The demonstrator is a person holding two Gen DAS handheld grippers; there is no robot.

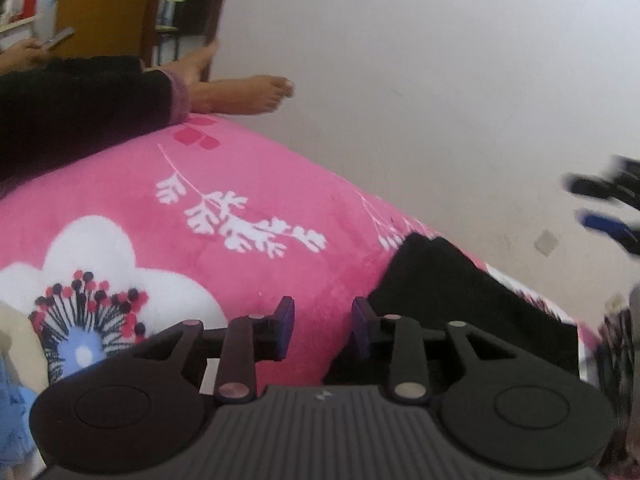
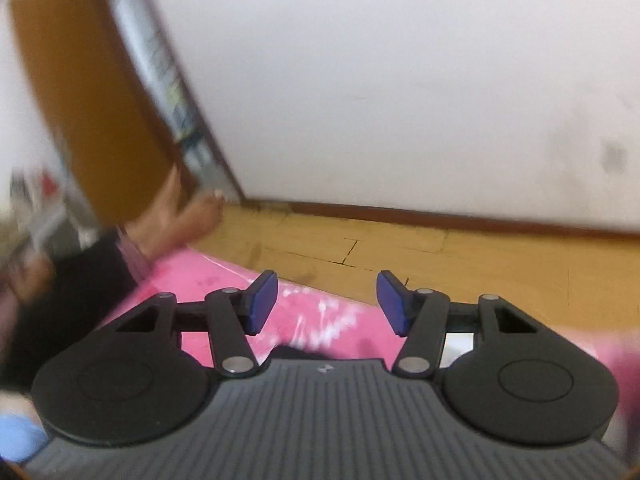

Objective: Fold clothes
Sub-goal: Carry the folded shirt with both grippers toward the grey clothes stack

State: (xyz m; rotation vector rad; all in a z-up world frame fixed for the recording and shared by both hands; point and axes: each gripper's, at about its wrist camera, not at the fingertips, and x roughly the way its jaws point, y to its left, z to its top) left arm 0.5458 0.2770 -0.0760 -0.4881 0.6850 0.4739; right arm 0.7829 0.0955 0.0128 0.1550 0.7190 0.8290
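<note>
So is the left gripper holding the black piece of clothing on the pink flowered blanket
No, the left gripper is open with only pink flowered blanket between its fingers, and the black piece of clothing lies beside it.

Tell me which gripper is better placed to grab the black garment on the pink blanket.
Left. The left gripper is open beside the black garment, while the right gripper looks toward floor.

I see a seated person [image 1: 72, 108] cut off at the frame's left edge, black garment [image 1: 460, 300] partly hidden behind my left gripper [image 1: 323, 326], right view motion-blurred, right gripper [image 1: 604, 208] smeared at the edge.
</note>
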